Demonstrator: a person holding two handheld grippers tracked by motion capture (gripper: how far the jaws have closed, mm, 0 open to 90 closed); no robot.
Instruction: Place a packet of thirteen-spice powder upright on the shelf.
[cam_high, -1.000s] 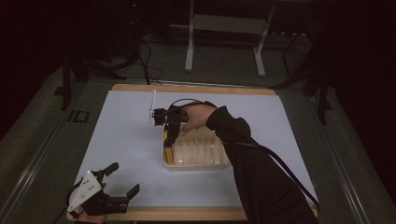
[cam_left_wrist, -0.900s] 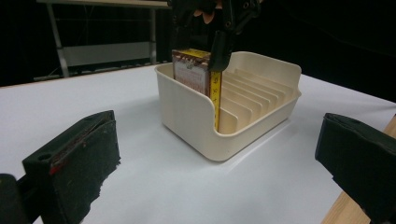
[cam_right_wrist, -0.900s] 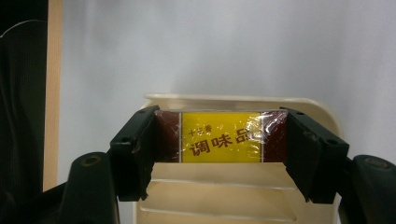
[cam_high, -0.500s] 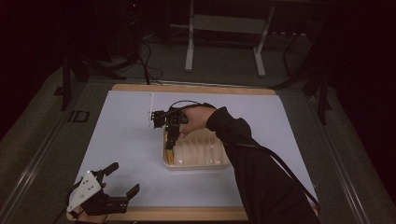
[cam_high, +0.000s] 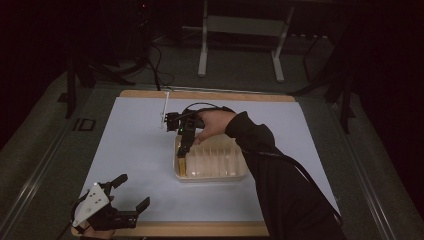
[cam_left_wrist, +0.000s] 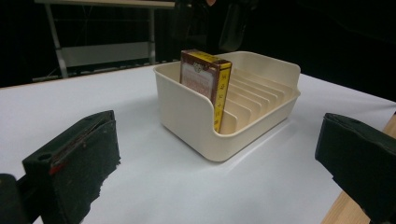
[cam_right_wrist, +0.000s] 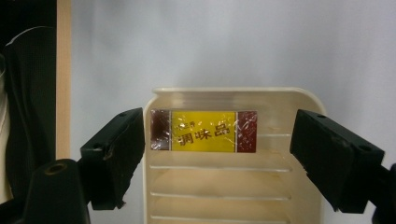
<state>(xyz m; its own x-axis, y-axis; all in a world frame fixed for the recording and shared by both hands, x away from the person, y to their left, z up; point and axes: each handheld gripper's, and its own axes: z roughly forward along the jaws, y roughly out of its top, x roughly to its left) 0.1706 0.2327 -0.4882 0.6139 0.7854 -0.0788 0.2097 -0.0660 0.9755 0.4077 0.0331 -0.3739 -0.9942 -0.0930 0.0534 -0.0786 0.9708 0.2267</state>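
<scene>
One box (cam_right_wrist: 204, 130) slotted, release under way.
Right gripper (cam_right_wrist: 217, 154) hangs over the rack (cam_high: 212, 162); its jaws have just been opening and stand spread to either side of the box, pads clear of it. Next, I judge: lift straight up without nudging it. Box: dark red with a yellow band, wrapped glossy, upright in the rack's end slot. Left gripper (cam_high: 131, 196) rests spread on the surface (cam_high: 130, 135), well apart.
</scene>
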